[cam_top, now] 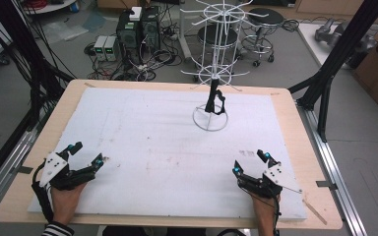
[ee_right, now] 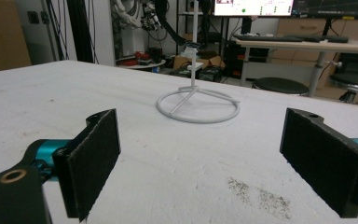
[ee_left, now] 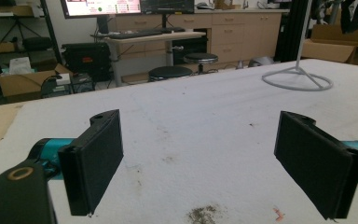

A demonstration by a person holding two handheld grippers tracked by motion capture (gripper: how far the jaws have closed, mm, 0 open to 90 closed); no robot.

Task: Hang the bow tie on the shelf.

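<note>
A white wire display stand (cam_top: 211,59) rises from a ring base (cam_top: 210,118) at the far middle of the white mat (cam_top: 167,142). A black object (cam_top: 215,101) hangs on its pole just above the base. My left gripper (cam_top: 86,155) rests near the mat's front left, open, with nothing between its black pads (ee_left: 93,163). My right gripper (cam_top: 249,162) rests near the front right, also open and holding nothing, its pads (ee_right: 324,158) wide apart. The stand's ring base appears far right in the left gripper view (ee_left: 297,80) and straight ahead in the right gripper view (ee_right: 198,105).
The mat lies on a wooden table (cam_top: 295,123) and carries small dirt stains (ee_left: 205,213). Black frame posts (cam_top: 334,54) stand at the table's right and left. Stools (cam_top: 263,22), computers (cam_top: 138,29) and cables sit on the floor beyond the far edge.
</note>
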